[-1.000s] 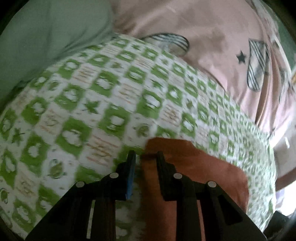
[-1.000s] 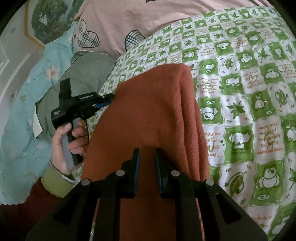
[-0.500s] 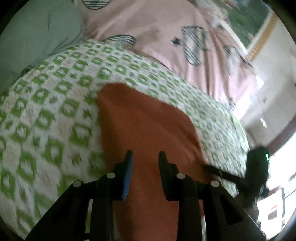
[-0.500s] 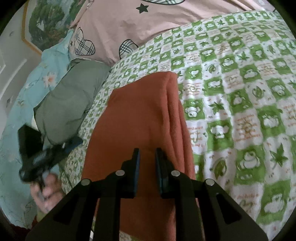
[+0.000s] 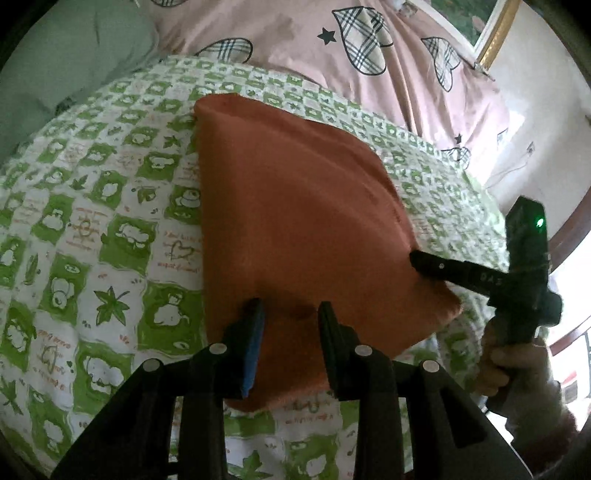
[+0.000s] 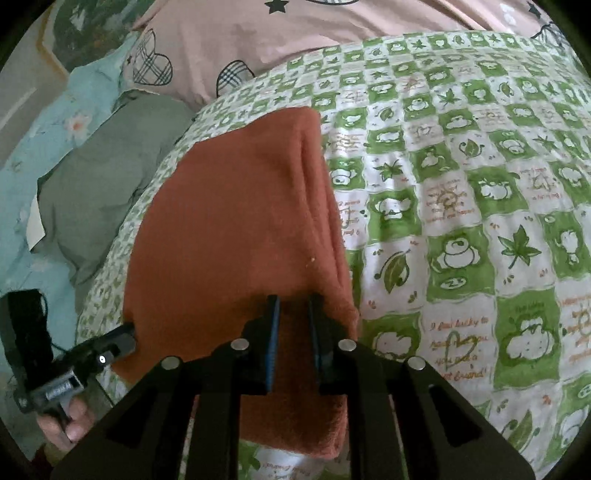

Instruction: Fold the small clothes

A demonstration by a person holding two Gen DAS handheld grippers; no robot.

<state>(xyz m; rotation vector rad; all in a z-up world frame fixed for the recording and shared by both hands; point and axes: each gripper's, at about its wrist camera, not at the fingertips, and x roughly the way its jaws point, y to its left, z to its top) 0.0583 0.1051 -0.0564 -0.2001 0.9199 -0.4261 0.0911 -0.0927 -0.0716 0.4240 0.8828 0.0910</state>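
Green-checked bedsheet [image 5: 110,206], pink heart-print quilt [image 5: 295,40], grey-green pillow [image 6: 99,192], floral blue cloth [image 6: 48,133].

Bed covered by green-and-white checked sheet [image 6: 461,177]. Pink heart-print quilt [image 5: 332,55] lay behind; grey-green pillow [image 6: 107,192] beside it. Gilt picture frame [image 5: 495,33] hung on white wall [image 5: 535,99], daylit.

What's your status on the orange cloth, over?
Left gripper open over the folded orange cloth. Right gripper open at its other edge. Cloth flat on the green checked sheet; nothing in the way.
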